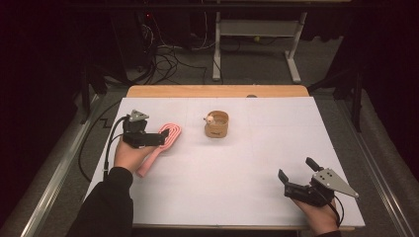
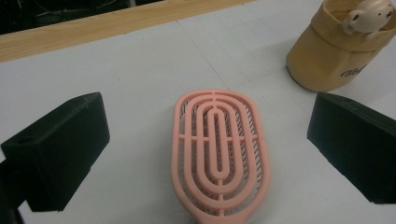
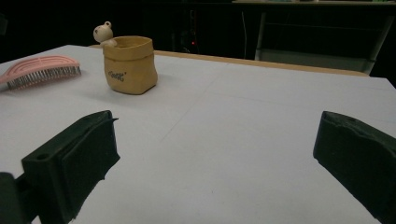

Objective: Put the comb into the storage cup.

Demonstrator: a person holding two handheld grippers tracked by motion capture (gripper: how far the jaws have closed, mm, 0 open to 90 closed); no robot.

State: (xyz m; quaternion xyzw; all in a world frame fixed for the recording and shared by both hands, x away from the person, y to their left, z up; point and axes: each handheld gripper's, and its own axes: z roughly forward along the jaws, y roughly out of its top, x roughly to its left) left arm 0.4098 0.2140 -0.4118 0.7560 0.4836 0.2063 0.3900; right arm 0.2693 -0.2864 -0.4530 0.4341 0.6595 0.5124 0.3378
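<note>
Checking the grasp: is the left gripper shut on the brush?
No, its jaws stand wide apart on either side of the brush, touching nothing.

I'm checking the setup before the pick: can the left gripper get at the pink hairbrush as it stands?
Probably yes. The left gripper is open, its jaws either side of the pink hairbrush, which lies bristles down on the white table. The tan pot stands apart, beyond it.

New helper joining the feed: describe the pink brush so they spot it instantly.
On the white table, look at the left side, where the left gripper hovers with open jaws. The pink brush lies there bristles down, left of the tan cup. It is the one pink, long-handled thing.
</note>
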